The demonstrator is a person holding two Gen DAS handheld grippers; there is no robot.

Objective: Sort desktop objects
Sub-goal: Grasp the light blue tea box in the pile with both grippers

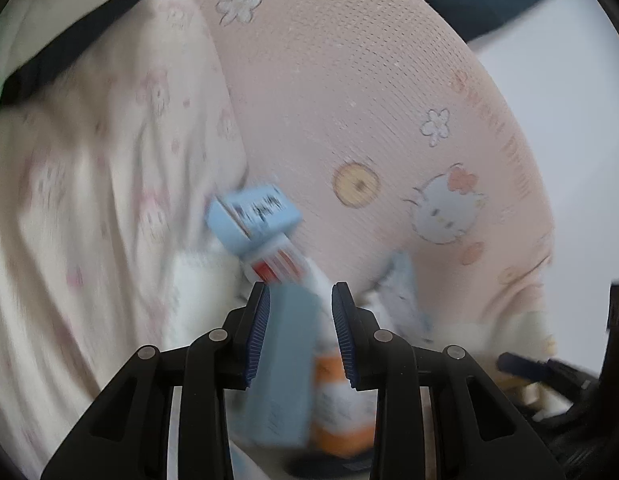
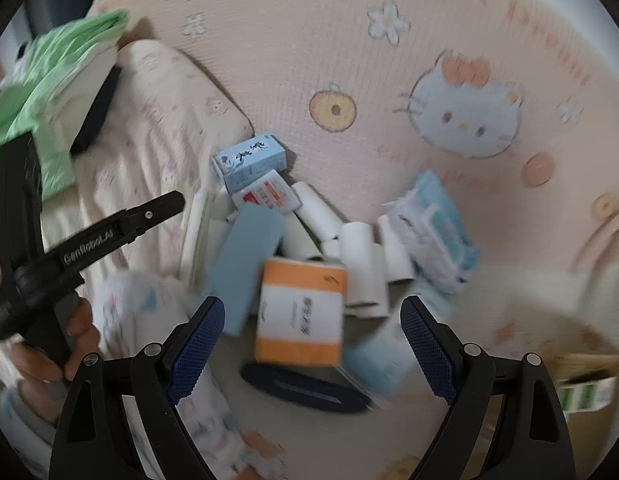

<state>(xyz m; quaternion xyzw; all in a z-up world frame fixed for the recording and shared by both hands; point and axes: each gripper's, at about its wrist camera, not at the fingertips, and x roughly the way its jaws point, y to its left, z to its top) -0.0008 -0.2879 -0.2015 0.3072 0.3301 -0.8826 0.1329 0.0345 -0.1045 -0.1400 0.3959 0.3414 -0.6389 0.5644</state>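
Pink Hello Kitty bedding (image 2: 449, 40) fills the whole background, so this "desktop" sort is really happening on a bed, with a cream floral pillow (image 2: 157, 92) on the left and a green quilt (image 2: 49, 80) behind it.

Progress-wise I'd say barely started. Everything sits in one messy pile against the pillow's edge: a wipes pack (image 2: 433, 232) on the right, a bunch of white paper rolls (image 2: 361, 264) jumbled in the middle, an orange-and-white box (image 2: 301, 312) in front, a grey-blue flat case (image 2: 245, 264) leaning beside it, a light blue box (image 2: 249, 160) at the back touching a red-and-white box (image 2: 269, 196), and a dark blue clip-shaped thing (image 2: 305, 392) lying closest to the camera. No sorted groups visible anywhere.

The left gripper (image 1: 299, 320) has its fingers spread partway, with the grey-blue flat case between them; its left edge looks right up against the left pad, the other side clear, so not a real pinch yet. The right gripper (image 2: 313, 344) is spread wide, hovering over the orange-and-white box, holding nothing.

Readable writing: "GenRobot.AI" on the side of the left gripper. The boxes carry Chinese characters, but motion blur kills them.
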